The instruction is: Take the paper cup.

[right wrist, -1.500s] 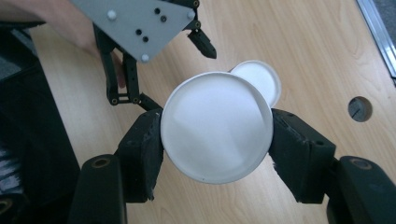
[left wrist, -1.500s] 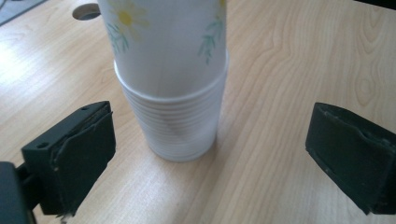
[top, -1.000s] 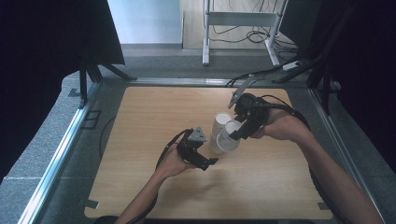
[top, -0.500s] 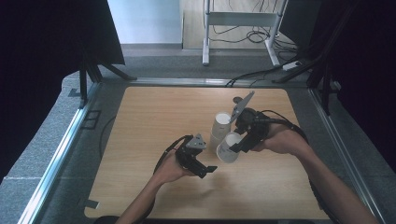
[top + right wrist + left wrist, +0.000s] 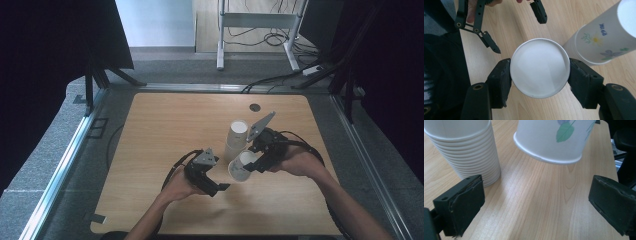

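A stack of white paper cups (image 5: 237,136) stands upside down near the table's middle; the left gripper view has it at upper left (image 5: 466,150). My right gripper (image 5: 256,161) is shut on a single flowered paper cup (image 5: 241,166), tilted and clear of the stack. In the right gripper view the jaws press both sides of the cup's round base (image 5: 539,67), with the stack (image 5: 604,40) to its right. My left gripper (image 5: 214,184) is wide open just in front of the cup. The cup's rim (image 5: 549,147) hangs above my left gripper (image 5: 536,205).
The wooden table (image 5: 165,130) has a small dark round hole (image 5: 255,107) near its far edge. Black cables (image 5: 305,145) trail from the right gripper. Metal rails (image 5: 65,165) run along the table's left and right sides.
The right gripper has carried the single cup away from the stack toward the near edge, tilting it. The left gripper has drifted slightly nearer the front edge, still open.
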`<state>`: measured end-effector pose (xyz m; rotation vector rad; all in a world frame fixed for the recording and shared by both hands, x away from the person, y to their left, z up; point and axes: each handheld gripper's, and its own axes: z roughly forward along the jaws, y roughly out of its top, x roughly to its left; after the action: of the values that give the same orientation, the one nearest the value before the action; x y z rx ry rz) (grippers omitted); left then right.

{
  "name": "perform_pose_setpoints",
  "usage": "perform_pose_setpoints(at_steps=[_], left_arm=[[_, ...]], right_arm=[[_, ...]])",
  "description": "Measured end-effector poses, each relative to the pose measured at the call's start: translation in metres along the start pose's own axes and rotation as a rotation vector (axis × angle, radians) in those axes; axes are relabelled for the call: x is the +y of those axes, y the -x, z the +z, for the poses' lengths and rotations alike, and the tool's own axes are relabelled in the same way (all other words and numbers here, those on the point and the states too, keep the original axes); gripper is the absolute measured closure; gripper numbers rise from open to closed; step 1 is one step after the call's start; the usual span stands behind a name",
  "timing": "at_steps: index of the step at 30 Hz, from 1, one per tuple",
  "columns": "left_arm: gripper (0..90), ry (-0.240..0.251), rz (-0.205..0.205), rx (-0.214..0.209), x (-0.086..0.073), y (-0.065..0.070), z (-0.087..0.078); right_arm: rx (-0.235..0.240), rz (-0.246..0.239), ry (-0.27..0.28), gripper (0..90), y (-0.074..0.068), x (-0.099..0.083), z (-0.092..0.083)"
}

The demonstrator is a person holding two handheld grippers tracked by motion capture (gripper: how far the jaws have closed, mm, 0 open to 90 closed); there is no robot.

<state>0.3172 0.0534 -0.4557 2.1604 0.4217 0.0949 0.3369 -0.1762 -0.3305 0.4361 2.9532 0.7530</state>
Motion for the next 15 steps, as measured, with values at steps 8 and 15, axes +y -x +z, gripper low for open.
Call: perform_pose_setpoints(at_steps=[8,15], left_arm=[[1.3,0.011,0.028,-0.011,-0.005,0.004,-0.005],[2.5,0.034,0.051,-0.017,-0.01,0.007,-0.008]], right_arm=[[0.022,-0.002,0.095,37.3,-0.001,-0.014,0.01],[0.043,0.007,0.171,37.3,-0.002,-0.03,0.024]])
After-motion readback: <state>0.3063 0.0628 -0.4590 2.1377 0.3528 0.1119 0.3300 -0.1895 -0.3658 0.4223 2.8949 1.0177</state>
